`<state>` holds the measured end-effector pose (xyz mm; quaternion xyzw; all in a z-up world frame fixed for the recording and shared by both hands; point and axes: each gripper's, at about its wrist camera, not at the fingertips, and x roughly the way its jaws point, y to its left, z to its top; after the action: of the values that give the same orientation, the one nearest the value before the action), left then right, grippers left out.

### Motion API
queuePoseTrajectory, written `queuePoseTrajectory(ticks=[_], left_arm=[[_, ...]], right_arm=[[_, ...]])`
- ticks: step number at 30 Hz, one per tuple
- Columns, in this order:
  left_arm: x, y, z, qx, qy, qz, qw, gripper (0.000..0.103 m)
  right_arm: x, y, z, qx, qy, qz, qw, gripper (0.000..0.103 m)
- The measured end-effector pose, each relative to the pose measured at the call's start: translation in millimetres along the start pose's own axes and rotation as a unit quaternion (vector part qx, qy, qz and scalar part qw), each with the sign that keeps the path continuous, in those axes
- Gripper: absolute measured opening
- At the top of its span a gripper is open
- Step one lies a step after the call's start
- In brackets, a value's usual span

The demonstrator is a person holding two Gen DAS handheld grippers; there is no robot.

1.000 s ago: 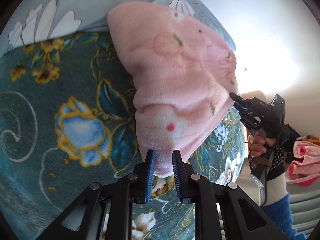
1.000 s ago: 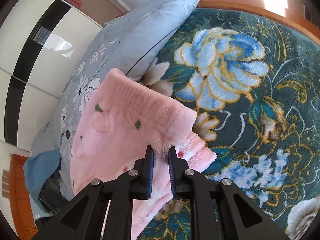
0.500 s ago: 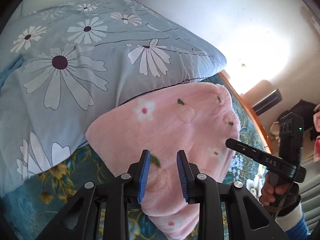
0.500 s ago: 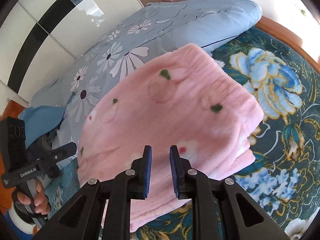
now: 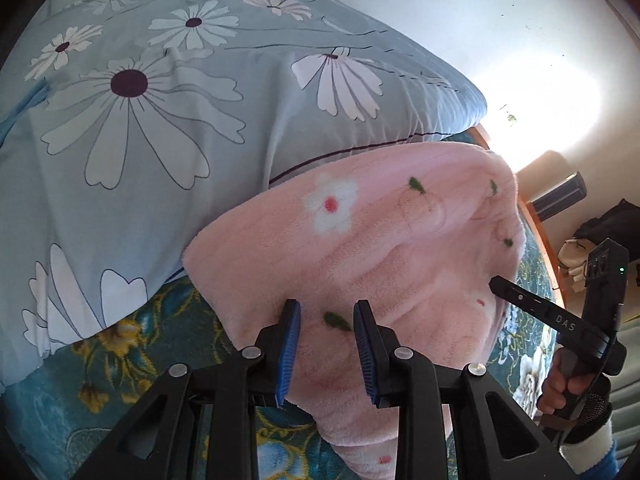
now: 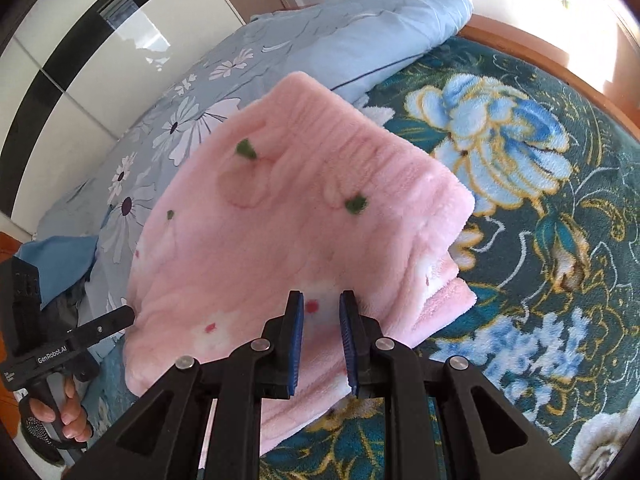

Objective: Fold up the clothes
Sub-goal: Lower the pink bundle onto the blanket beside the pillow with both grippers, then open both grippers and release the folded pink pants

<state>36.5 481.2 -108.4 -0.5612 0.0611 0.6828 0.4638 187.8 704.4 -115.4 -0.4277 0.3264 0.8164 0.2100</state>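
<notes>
Resting folded on the flowered bed blanket (image 6: pixel 520 184), the pink fleece garment (image 6: pixel 280 216) sits w/ its far edge tucked against the daisy-print duvet (image 5: pixel 200 100), near the bed's wooden edge (image 6: pixel 540 60). Layers stacked at its right side, so the fold looks pretty much done.

Left gripper (image 5: pixel 326 320) hovers over the near corner of the garment, jaws parted, nothing pinched; cloth only shows behind the gap. Right gripper (image 6: pixel 320 312) likewise: jaws a narrow gap apart, no cloth between the pads, hanging over the garment's near edge. Both released, prob. bc the bundle is set down and needs no more holding.

Each gripper points down at the cloth from opposite sides, well placed to pat or square the stack if wanted.
</notes>
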Motion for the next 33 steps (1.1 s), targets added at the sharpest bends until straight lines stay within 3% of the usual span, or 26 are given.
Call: queuePoseTrajectory(ticks=[3, 6, 13, 15, 18, 20, 26, 33], left_arm=[[-22, -5, -18, 0.002, -0.029, -0.012, 0.9995, 0.036], [-34, -8, -48, 0.008, -0.048, -0.011, 0.9987, 0.05], [-19, -5, -103, -0.008, -0.015, 0.014, 0.9998, 0.063], [-12, -4, -115, -0.011, -0.011, 0.019, 0.9997, 0.069], [-8, -4, -124, -0.006, -0.021, 0.029, 0.9993, 0.086], [-9, -4, -129, -0.005, -0.033, 0.035, 0.9989, 0.103], [-1, -4, -140, -0.004, -0.06, 0.059, 0.9965, 0.103], [4, -5, -150, 0.008, -0.096, 0.065, 0.9932, 0.103]], right_arm=[[-16, 10, -18, -0.006, -0.018, 0.006, 1.0, 0.021], [-22, 17, -46, -0.011, -0.021, 0.007, 1.0, 0.03], [-3, 24, -106, -0.012, 0.018, -0.013, 1.0, 0.032], [2, 25, -118, -0.014, 0.024, -0.02, 0.999, 0.038], [8, 25, -128, -0.016, 0.03, -0.026, 0.999, 0.043], [11, 25, -132, -0.018, 0.029, -0.031, 0.999, 0.047], [12, 26, -134, -0.041, 0.008, -0.042, 0.998, 0.059], [6, 21, -139, -0.055, -0.022, -0.085, 0.995, 0.062]])
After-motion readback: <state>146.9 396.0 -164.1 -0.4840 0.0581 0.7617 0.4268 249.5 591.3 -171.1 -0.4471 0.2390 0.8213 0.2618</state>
